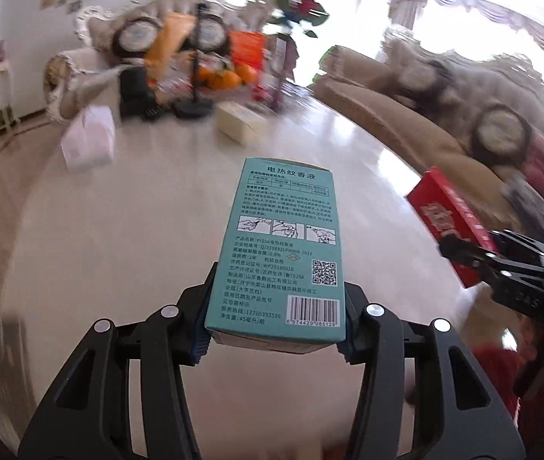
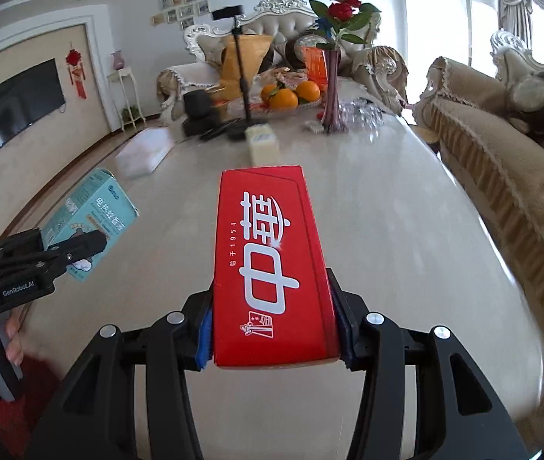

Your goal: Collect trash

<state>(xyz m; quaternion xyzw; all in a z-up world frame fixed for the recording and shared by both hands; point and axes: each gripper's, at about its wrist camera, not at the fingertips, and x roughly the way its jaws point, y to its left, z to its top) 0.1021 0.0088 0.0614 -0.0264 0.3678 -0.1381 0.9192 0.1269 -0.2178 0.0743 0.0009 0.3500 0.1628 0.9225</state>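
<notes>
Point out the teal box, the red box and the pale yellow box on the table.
teal box (image 1: 283, 237), left wrist view, middle of its printed face.
red box (image 2: 272, 264), right wrist view, middle of its top face.
pale yellow box (image 2: 263, 145), right wrist view, its top.

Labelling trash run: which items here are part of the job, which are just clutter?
Job:
- teal box, clamped in left hand-held gripper
- red box, clamped in right hand-held gripper

Maybe trash, unclear:
- cream box
- white box

Clutter:
- oranges
- rose vase
- black stand
</notes>
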